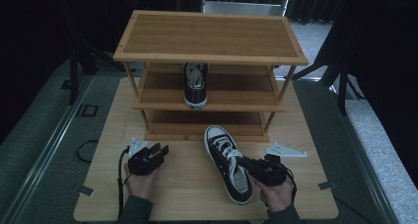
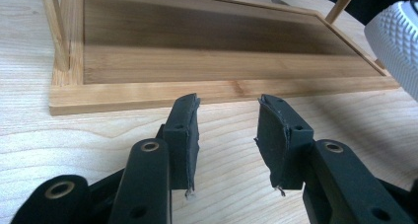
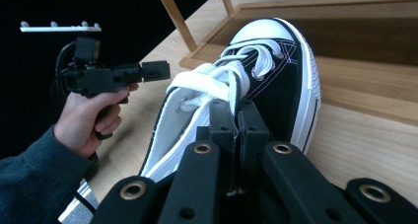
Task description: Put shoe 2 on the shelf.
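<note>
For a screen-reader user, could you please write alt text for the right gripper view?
The right gripper is shut on the side wall of a black sneaker with white laces, toe toward a wooden rack. At left, a hand holds the left gripper.

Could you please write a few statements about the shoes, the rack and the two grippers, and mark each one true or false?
1. The right gripper is shut on the side wall of the black canvas sneaker with white laces. True.
2. The left gripper is clamped on a shoe. False: its jaws stand open over the bare light wooden table, with nothing between them.
3. A second black sneaker stands on the middle shelf of the three-tier bamboo shoe rack. True.
4. The top shelf of the rack holds a shoe. False: it is bare.
5. The held sneaker's toe points towards the rack. True.
6. The held sneaker is already on the bottom shelf. False: it is in front of the rack, over the table.
</note>
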Tool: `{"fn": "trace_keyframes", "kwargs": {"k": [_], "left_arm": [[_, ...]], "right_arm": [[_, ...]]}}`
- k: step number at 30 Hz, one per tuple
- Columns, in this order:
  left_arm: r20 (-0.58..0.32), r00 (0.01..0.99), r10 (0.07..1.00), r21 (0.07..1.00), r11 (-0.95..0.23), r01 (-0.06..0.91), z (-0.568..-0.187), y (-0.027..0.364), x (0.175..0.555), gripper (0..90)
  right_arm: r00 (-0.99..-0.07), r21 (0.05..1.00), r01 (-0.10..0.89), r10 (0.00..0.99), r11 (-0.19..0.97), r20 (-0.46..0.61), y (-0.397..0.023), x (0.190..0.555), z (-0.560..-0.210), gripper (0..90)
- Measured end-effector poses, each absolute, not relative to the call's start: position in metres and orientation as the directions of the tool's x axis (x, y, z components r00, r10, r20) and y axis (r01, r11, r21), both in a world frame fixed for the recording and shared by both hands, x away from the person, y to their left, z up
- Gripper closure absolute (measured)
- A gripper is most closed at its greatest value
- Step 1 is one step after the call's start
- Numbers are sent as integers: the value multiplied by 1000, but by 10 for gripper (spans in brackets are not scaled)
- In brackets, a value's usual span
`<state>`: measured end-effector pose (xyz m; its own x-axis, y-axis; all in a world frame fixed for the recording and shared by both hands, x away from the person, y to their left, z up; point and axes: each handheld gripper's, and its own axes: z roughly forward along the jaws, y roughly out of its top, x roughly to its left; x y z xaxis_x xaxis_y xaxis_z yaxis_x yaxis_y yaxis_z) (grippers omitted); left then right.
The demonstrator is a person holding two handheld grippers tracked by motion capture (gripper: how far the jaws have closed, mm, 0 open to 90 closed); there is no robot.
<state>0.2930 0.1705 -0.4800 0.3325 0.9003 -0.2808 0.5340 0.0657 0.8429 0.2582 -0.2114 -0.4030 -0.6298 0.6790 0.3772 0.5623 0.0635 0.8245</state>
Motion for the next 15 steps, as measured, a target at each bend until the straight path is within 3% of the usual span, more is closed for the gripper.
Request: {"fn": "trace_keyframes", "kwargs": {"k": [15], "left_arm": [[-282,331,901,843,67,534,-480,171,292,601]], "right_arm": [[-668,846,530,640,51,380,-204,262,-374,883]]}}
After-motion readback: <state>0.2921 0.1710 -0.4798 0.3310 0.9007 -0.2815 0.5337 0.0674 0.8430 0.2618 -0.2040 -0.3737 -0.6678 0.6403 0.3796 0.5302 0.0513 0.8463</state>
